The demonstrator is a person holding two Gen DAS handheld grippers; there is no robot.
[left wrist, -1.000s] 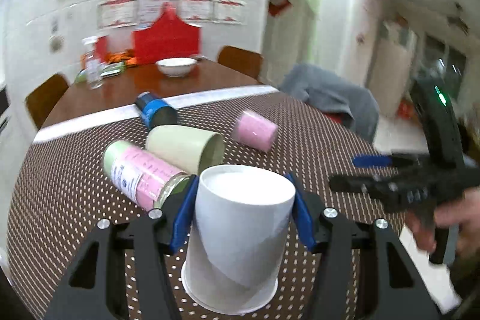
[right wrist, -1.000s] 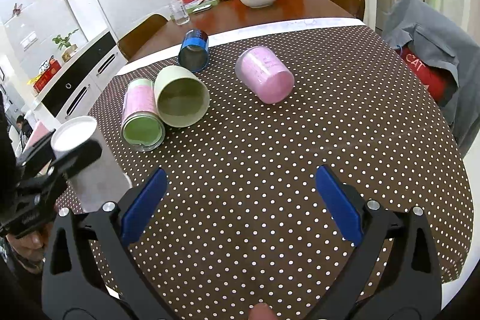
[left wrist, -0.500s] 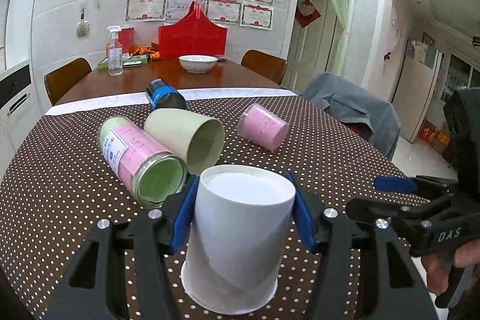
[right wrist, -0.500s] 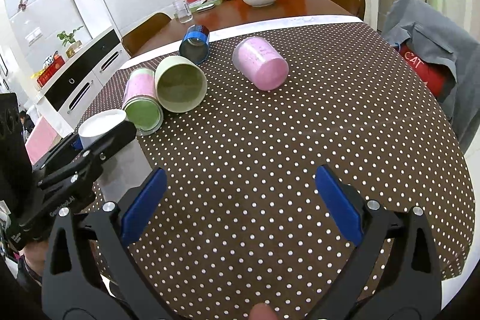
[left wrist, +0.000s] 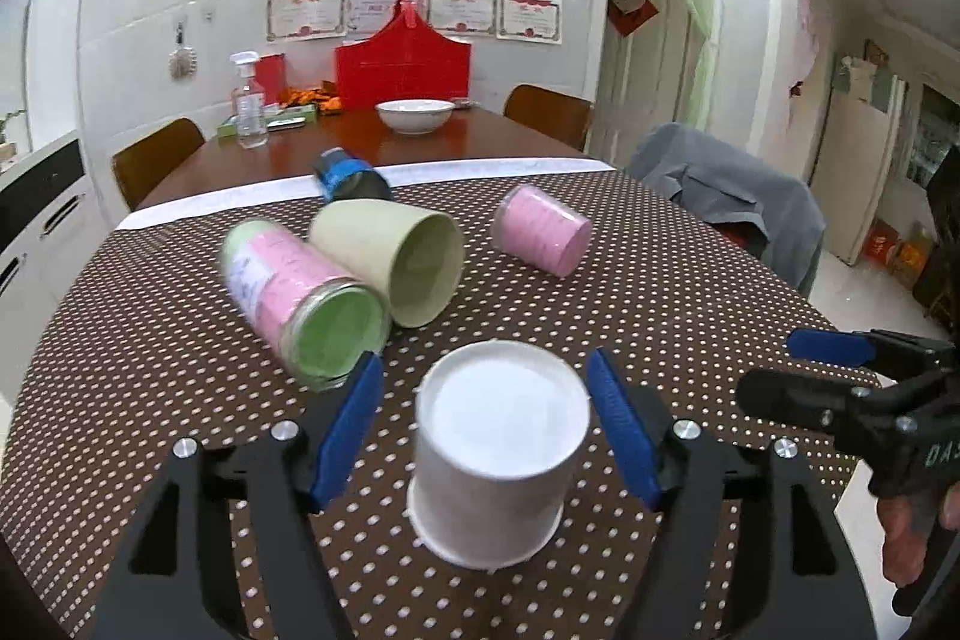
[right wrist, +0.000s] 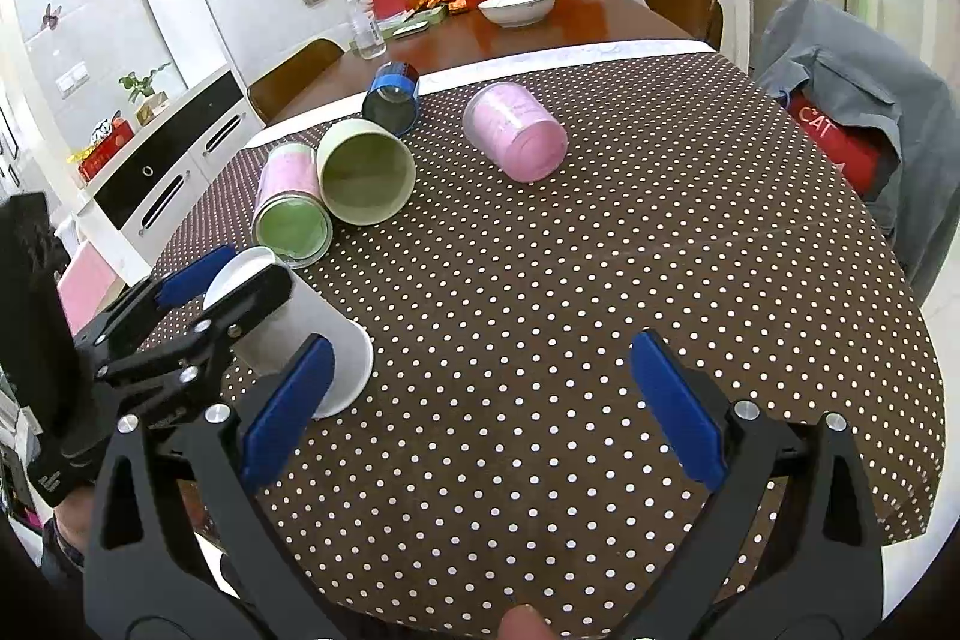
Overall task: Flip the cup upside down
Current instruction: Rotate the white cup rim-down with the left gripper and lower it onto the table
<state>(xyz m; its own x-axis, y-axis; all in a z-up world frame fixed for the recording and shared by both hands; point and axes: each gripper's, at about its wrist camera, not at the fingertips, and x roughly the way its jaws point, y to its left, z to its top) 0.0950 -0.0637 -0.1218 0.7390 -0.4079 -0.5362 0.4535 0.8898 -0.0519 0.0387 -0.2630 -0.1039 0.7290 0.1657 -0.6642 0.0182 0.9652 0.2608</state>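
A white paper cup [left wrist: 495, 454] stands upside down on the dotted brown tablecloth [left wrist: 660, 316], rim down. My left gripper [left wrist: 486, 427] is open, its blue pads standing clear on either side of the cup. The cup also shows in the right wrist view [right wrist: 300, 322] at the left, with the left gripper [right wrist: 222, 280] around its top. My right gripper [right wrist: 480, 406] is open and empty above the cloth's near edge, to the right of the cup.
Lying on their sides beyond the cup: a pink-labelled jar with green lid [left wrist: 300, 292], a pale green cup [left wrist: 396, 259], a pink cup [left wrist: 543, 238], a blue-banded can [left wrist: 348, 175]. A bowl [left wrist: 414, 115] and spray bottle [left wrist: 249, 100] stand on the far wooden part.
My left gripper has opened and let go of the white cup, which now stands free on the cloth. The left gripper has also drawn back and up a little.
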